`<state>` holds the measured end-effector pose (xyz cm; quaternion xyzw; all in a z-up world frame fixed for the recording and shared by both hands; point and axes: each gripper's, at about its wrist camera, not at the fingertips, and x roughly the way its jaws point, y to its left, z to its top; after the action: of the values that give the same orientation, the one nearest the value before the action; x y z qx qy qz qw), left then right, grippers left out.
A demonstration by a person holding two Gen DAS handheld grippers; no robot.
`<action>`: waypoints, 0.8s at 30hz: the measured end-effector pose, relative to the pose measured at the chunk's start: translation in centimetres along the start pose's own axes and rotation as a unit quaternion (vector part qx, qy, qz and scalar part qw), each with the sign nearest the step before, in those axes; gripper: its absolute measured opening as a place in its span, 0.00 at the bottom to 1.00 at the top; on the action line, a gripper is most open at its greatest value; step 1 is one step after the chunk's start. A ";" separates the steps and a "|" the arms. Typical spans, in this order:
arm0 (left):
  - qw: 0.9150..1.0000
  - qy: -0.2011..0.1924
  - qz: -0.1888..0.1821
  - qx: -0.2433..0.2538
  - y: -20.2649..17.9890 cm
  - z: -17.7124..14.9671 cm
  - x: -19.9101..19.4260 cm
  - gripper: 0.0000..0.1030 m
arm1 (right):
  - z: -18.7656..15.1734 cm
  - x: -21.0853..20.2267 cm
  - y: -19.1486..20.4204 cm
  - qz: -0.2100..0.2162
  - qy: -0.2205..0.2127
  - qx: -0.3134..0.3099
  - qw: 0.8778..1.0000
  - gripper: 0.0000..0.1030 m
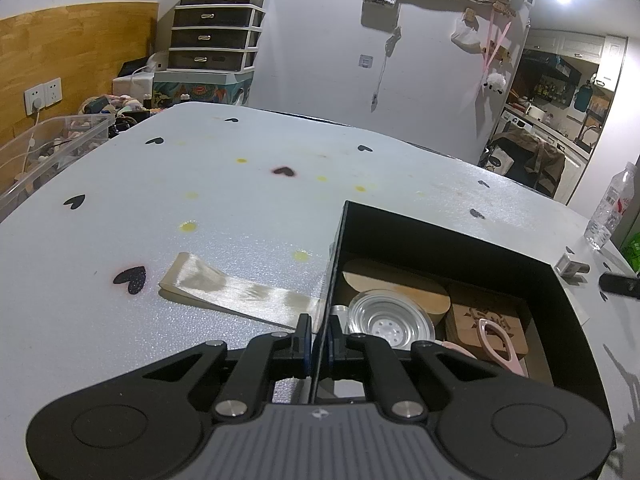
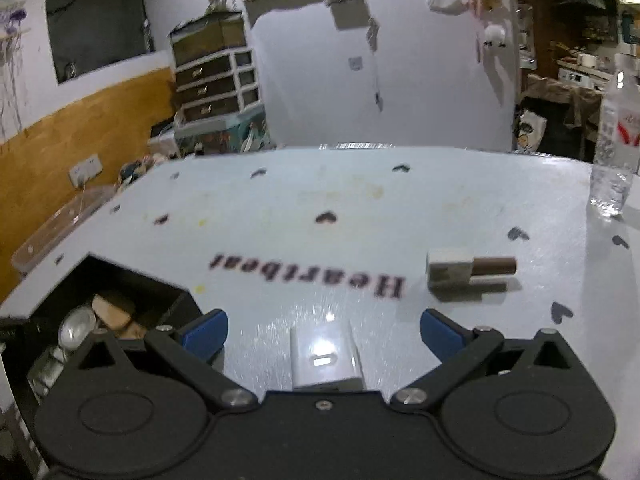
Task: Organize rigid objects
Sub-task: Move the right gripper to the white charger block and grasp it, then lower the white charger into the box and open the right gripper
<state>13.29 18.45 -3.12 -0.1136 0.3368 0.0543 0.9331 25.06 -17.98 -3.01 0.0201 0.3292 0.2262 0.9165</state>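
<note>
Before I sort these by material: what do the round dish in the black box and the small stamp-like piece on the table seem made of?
The round dish looks like shiny bare metal: silvery, with bright reflections. The stamp-like piece seems to be a pale matte block, perhaps stone or plastic, with a brown, possibly wooden, handle.

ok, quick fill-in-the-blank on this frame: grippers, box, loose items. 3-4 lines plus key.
1. The left gripper is shut on the black box's ____.
2. The right gripper's jaws stand ____, holding nothing.
3. The pink scissors lie ____ the black box.
4. The water bottle stands ____ on the table.

Missing words: wall; open; inside; upright
</note>
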 end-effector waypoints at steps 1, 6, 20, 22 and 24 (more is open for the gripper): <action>1.000 0.000 0.000 0.000 0.0 0.0 0.0 0.08 | -0.2 0.3 -0.1 0.012 0.009 -0.001 1.000 1.00; 1.000 0.000 0.000 0.000 0.0 0.0 0.0 0.08 | -0.2 1.9 0.2 0.017 0.045 -0.013 0.999 0.74; 1.000 0.000 0.000 0.001 -0.1 0.0 0.0 0.08 | 0.1 4.6 0.6 -0.002 0.096 -0.050 0.994 0.45; 1.000 0.000 0.000 0.001 0.0 0.0 0.0 0.08 | 0.1 4.6 0.6 -0.001 0.095 -0.052 0.994 0.45; 1.000 0.000 0.000 0.000 0.1 0.0 0.0 0.08 | 0.1 4.6 0.6 -0.003 0.095 -0.053 0.994 0.44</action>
<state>13.28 18.51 -3.14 -0.1135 0.3372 0.0538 0.9330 27.97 -15.46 -5.52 -0.0507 0.4028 0.2416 0.8814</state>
